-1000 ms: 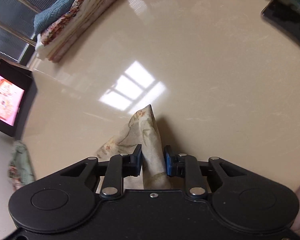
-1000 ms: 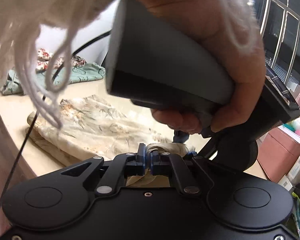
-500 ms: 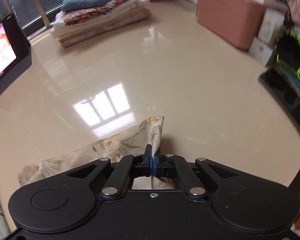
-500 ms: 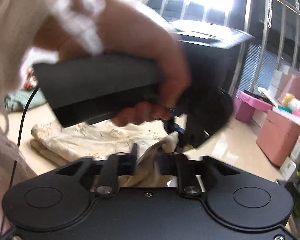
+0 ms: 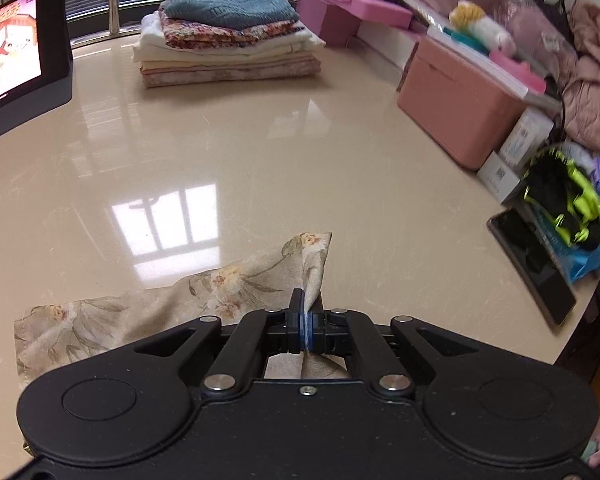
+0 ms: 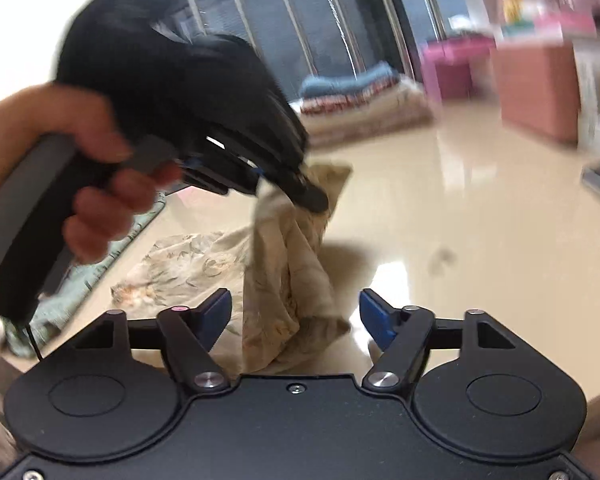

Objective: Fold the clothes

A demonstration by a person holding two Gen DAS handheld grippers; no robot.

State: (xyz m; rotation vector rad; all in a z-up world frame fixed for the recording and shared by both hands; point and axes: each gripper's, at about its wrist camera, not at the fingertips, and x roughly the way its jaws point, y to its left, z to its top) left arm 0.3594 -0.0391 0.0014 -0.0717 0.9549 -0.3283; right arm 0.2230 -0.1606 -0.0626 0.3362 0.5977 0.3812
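Lying across the glossy beige table (image 5: 340, 140), the floral cloth (image 5: 148, 308) is a thin, soft piece of pale tan fabric printed with faded flowers and grey-green leaves. One corner of it is lifted off the surface and the rest trails flat toward the left in the left wrist view. The left gripper (image 5: 306, 326) is pressed fully together on that raised corner, a narrow fold of fabric pinched between its blue pads, with the tip of the corner poking up beyond them.

From the right wrist view the same cloth (image 6: 288, 264) hangs down in loose vertical folds from the left gripper (image 6: 300, 190), which a bare hand (image 6: 80, 168) grips by its grey handle. The right gripper (image 6: 296, 316) has its jaws opening, the blue pads standing well apart on either side of the hanging folds and not pressing on them.

The left wrist view alone shows, sharply, a stack of folded clothes (image 5: 228, 44) at the far side of the table: a ribbed teal knit on top, a red flowered layer, then cream and pinkish layers. It also shows a lit screen (image 5: 20, 56) at the left, a pink storage box (image 5: 460, 108) and a dark tablet (image 5: 532, 268) near the right edge. The right wrist view is blurred, but it alone shows a pale green cloth (image 6: 88, 268) lying at the left on the table.
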